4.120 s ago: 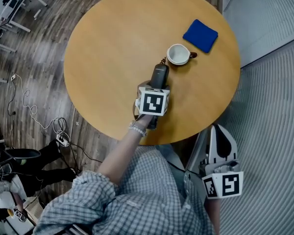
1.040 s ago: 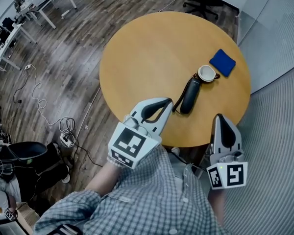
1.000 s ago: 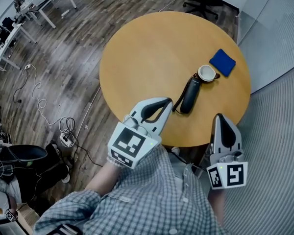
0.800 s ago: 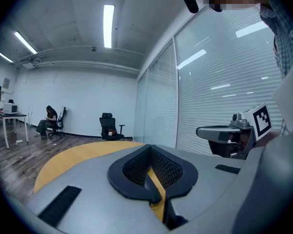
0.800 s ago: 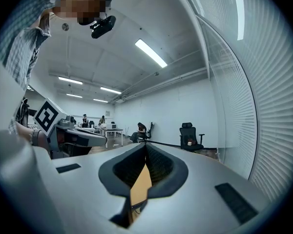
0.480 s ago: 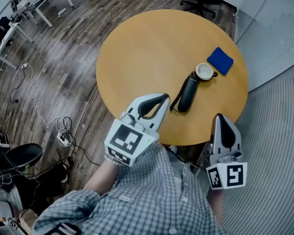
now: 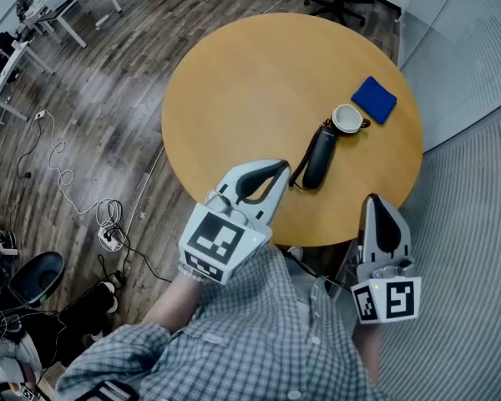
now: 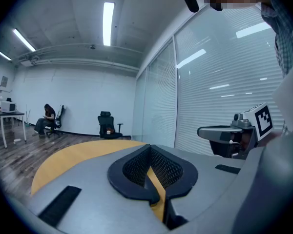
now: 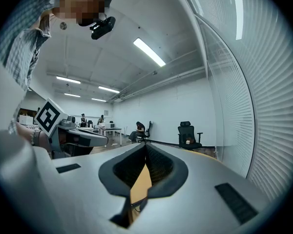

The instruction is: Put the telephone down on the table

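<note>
The telephone [image 7: 316,159] lies flat on the table [image 7: 234,82], touching the cup [image 7: 346,119]. Your left gripper [image 7: 277,168] and right gripper [image 7: 377,201] are both clenched, with nothing between the jaws.

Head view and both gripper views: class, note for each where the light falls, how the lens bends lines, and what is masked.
Head view: even light on the table, pale sheen on the wood floor, edge lines curve. Left gripper view: dark round fisheye border, bright ceiling strip light, mosaic patch at top right. Right gripper view: window blinds bow strongly, mosaic patch at top left.
</note>
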`<act>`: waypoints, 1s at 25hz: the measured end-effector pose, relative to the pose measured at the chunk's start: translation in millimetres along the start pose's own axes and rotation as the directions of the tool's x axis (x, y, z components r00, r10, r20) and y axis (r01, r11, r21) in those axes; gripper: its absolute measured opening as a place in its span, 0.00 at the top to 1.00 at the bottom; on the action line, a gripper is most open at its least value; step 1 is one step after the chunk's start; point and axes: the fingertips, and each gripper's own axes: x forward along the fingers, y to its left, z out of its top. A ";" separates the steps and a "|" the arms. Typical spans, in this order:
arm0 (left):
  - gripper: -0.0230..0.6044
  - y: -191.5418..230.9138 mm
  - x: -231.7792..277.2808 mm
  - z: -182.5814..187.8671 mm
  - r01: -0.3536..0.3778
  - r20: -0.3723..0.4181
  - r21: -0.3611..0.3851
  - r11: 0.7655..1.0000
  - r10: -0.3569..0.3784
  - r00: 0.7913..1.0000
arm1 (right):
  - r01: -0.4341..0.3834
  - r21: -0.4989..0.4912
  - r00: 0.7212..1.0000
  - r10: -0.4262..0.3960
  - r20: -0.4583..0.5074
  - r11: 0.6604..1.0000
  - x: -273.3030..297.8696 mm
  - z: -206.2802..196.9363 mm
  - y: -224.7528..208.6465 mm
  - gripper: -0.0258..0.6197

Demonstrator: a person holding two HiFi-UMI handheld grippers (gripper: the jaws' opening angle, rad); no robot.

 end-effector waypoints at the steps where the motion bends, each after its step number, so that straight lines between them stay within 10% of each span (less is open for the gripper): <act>1: 0.95 -0.2 0.6 0.1 0.001 -0.001 0.000 1.000 -0.001 1.000 | 0.000 0.000 1.000 0.000 -0.002 1.000 -0.1 0.0 -0.2 0.94; 25: 0.95 -2.6 7.6 -2.5 0.016 -0.014 -0.009 1.000 -0.017 1.000 | -0.018 -0.006 0.999 0.017 -0.027 1.000 3.5 -3.5 1.1 0.95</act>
